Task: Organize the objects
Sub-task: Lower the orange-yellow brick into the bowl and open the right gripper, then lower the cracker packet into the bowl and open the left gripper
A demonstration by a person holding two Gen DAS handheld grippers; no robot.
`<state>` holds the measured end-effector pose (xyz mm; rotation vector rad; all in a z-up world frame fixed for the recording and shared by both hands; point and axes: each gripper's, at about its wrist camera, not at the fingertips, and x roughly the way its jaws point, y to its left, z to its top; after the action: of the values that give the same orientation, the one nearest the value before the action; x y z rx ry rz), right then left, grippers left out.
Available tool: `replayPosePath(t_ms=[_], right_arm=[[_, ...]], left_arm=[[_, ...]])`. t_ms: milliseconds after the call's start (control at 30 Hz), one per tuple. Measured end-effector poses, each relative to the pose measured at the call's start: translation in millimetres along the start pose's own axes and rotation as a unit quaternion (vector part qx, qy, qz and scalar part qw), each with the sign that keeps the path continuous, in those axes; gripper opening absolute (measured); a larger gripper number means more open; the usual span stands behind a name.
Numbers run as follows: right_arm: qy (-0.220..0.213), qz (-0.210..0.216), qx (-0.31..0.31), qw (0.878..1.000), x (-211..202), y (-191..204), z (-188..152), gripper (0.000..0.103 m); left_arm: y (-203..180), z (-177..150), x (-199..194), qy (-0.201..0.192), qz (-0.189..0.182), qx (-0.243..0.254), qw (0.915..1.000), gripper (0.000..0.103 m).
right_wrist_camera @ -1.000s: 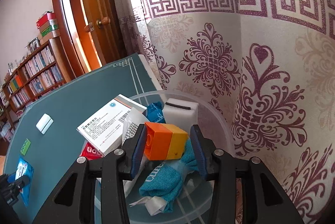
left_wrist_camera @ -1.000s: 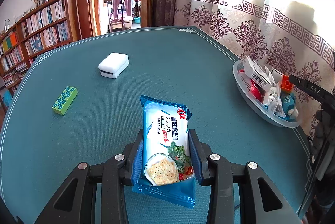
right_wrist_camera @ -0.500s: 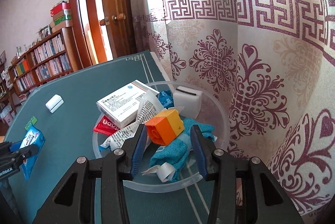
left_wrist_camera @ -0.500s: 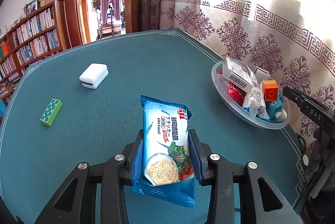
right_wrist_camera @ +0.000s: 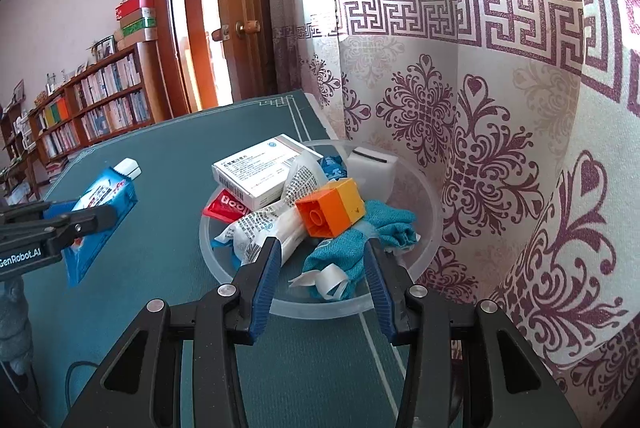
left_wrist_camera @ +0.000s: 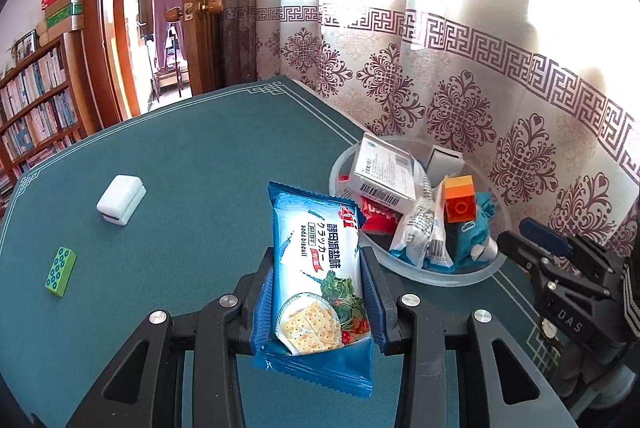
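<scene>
My left gripper (left_wrist_camera: 318, 268) is shut on a blue soda biscuit packet (left_wrist_camera: 318, 260) and holds it above the green table, just left of the clear plastic bowl (left_wrist_camera: 448, 274). The packet also shows in the right wrist view (right_wrist_camera: 100, 204). The bowl (right_wrist_camera: 320, 308) holds an orange block (right_wrist_camera: 332, 206), a white medicine box (right_wrist_camera: 264, 172), a teal cloth (right_wrist_camera: 344, 256) and wrapped packets. My right gripper (right_wrist_camera: 320, 260) is open and empty, just in front of the bowl's near rim. A white case (left_wrist_camera: 120, 198) and a green block (left_wrist_camera: 60, 270) lie on the table at left.
A patterned curtain (right_wrist_camera: 500, 148) hangs right behind the bowl at the table's edge. A wooden door (left_wrist_camera: 204, 4) and bookshelves (left_wrist_camera: 32, 108) stand beyond the far side of the table (left_wrist_camera: 200, 156).
My right gripper let go of the orange block into the bowl and pulled back, open. My left gripper carried the biscuit packet rightward, close to the bowl.
</scene>
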<state>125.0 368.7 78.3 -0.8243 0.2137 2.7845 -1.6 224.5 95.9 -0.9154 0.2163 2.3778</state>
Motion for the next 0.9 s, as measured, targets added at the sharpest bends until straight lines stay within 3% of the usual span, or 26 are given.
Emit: replayPosePath(t_ms=[733,800,900], right_arm=[[0.016,0.059,0.013,0.998,-0.6,2.5,-10.8,0.045],[0.018,0.06,0.013,0.998,0.4,2.7,-11.8,0.045],[0.018,0.058,0.018,0.998,0.9,0.6,-11.4,0.045]], left_arm=[[-82.0,69.5,72.3,-0.012,-0.061,0.058,0.9963,0.043],[-81.1,72.7,77.4,-0.01,-0.064,0.049,0.9967,0.058],[-72.5,72.4,76.2,-0.019,-0.055,0.035,0.9977,0.068]])
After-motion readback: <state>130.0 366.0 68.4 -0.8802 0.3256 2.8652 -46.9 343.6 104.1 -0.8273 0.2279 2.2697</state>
